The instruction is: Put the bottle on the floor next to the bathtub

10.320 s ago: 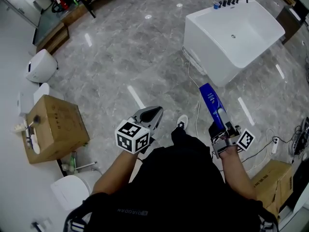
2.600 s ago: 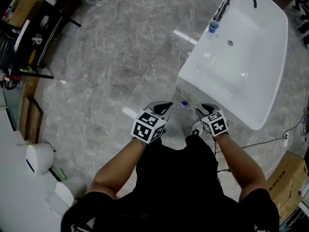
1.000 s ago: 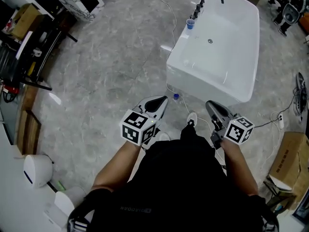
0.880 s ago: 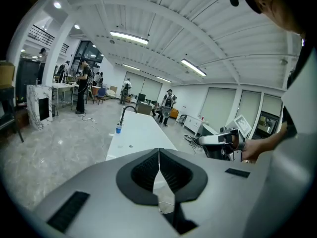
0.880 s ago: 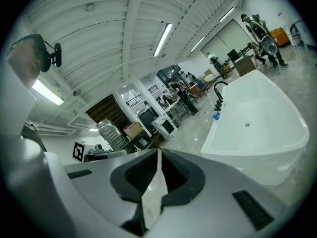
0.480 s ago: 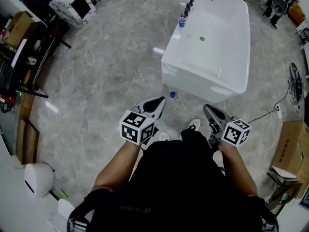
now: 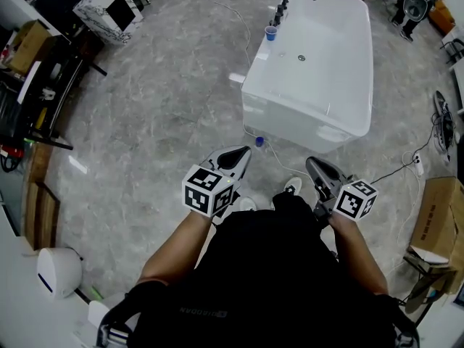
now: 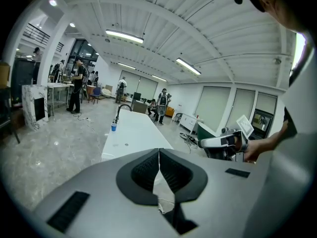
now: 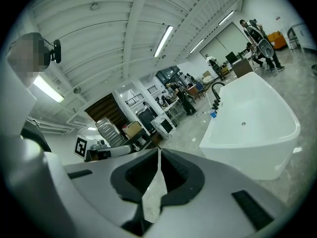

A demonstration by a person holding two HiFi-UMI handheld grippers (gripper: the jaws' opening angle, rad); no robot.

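Blue bottle (image 7: 259, 141): set on the grey floor (image 7: 159, 122), just beside the near corner of the white tub (image 7: 341, 85); the task is judged done.
Long axis: only a small blue spot is seen from above, so the bottle is taken to stand upright (its body cannot be made out).
Left gripper (image 7: 243, 151): clenched on nothing; in its own view the jaws are seen pressed together, with only tub and floor beyond them.
Right gripper (image 7: 312, 164): likewise clamped together and empty, held level with the left at the waist.
Bearing: the bottle lies ahead of and well below both grippers, between their lines; the left tip is the nearer one in the head view.
Coming move: were the bottle to be reached again, a reach forward and down over the cap would be called for, most easily by the left.
Head view only: the bottle and its place against the tub wall.
Gripper views only: the closed seam of each pair of jaws, the cup (image 8: 114, 127) and tap (image 8: 123, 111) seen side-on, and people (image 8: 78, 83) far off in the hall; the bottle is shown in neither.
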